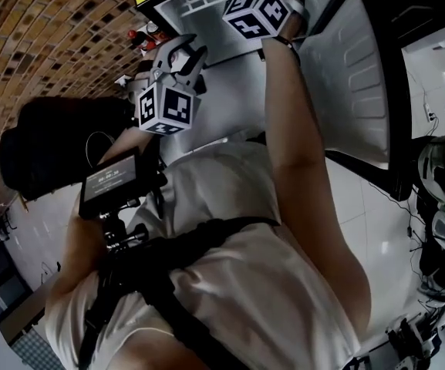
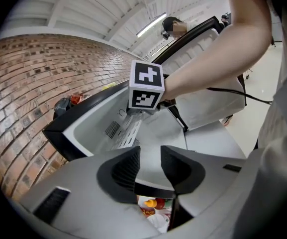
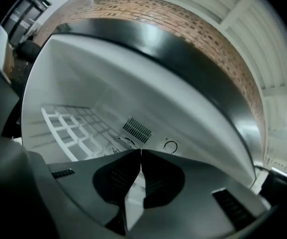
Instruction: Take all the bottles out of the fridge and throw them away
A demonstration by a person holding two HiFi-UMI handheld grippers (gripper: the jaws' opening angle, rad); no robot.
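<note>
Brick wall [image 1: 45,29] runs down the left. The left gripper [image 2: 149,154] hangs before the open fridge [image 1: 230,83], its jaws apart with nothing between them. Beneath those jaws lies a small heap of coloured things [image 2: 152,205], one of them yellow-topped. They may be bottles, but they are too small to tell, and neither their long axis nor which way they point can be read.

Further right, the right gripper [image 3: 139,156] reaches into the white compartment with a wire shelf [image 3: 68,128] ahead, its jaws pressed together on nothing. No bottle shows in that compartment. The door [image 1: 353,75] stands swung wide at the far right.

The step in hand looks like a reach for the next bottle. The next move would call for parting the right jaws, finding a bottle and closing across its narrow width.
</note>
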